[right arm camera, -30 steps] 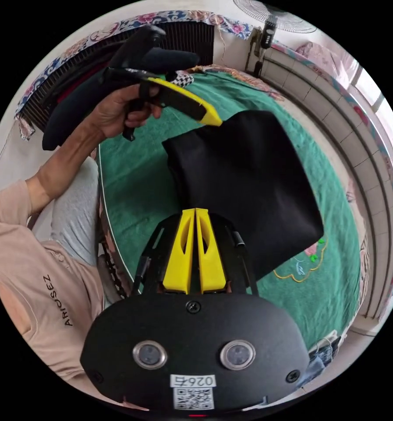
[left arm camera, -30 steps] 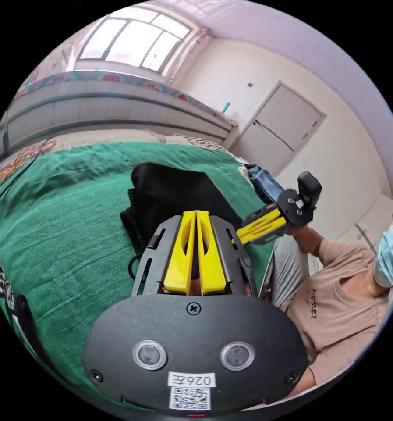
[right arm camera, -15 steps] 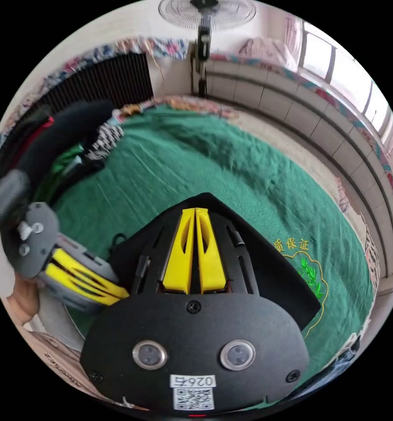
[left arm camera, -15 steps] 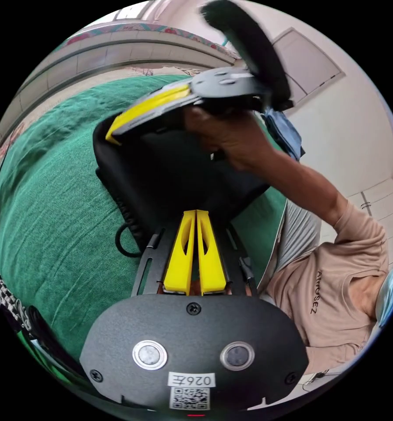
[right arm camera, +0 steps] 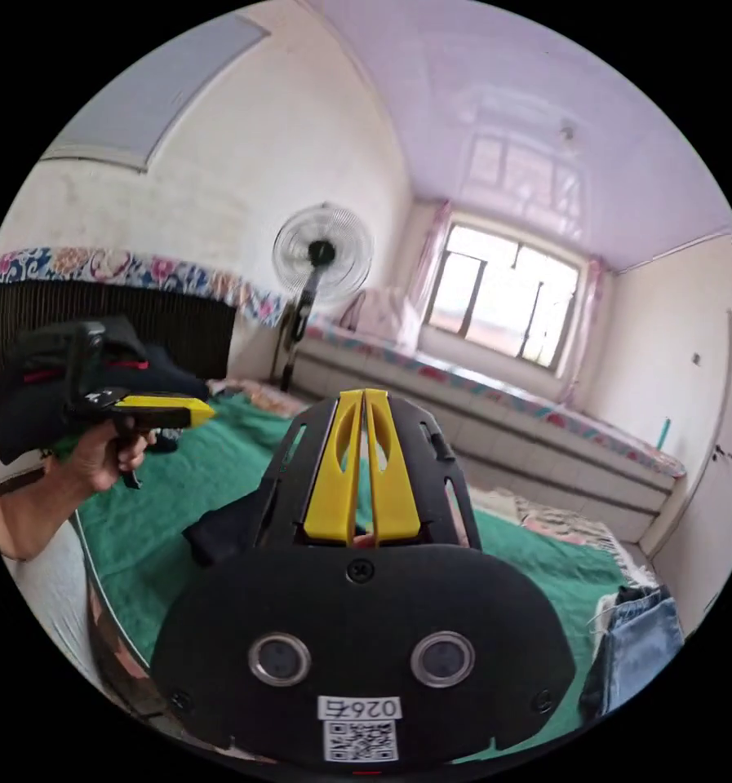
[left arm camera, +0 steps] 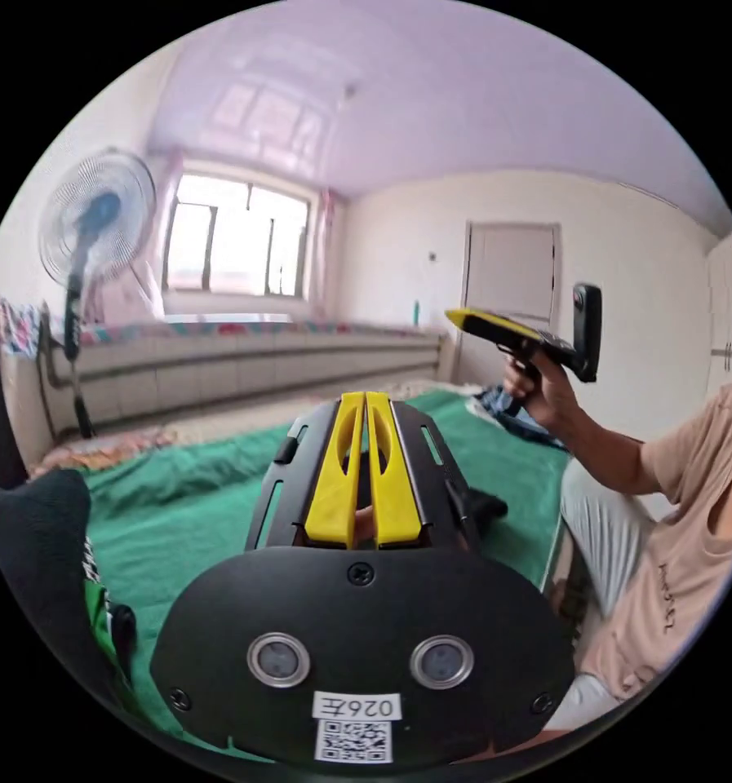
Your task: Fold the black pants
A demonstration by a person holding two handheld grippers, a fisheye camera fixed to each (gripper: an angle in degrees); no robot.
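Note:
The folded black pants lie on the green bed cover (left arm camera: 194,506), mostly hidden behind my gripper bodies; a corner of the pants (left arm camera: 484,506) shows in the left gripper view, another edge of the pants (right arm camera: 219,530) in the right gripper view. My left gripper (left arm camera: 365,397) is shut and holds nothing, raised above the bed. My right gripper (right arm camera: 363,394) is likewise shut and holds nothing. The right gripper (left arm camera: 455,316) also appears in a hand up in the air at the right of the left gripper view. The left gripper (right arm camera: 202,412) appears in a hand at the left of the right gripper view.
A standing fan (right arm camera: 321,253) stands by the tiled ledge under the window (right arm camera: 504,302). Blue jeans (right arm camera: 635,636) lie at the bed's corner. A dark pile of clothes (left arm camera: 39,530) sits at the bed's other end. The person (left arm camera: 667,530) sits beside the bed, with a door (left arm camera: 512,277) behind.
Both grippers have come up off the folded pants and both views now tilt up to the room. The pants stay on the bed, below the grippers.

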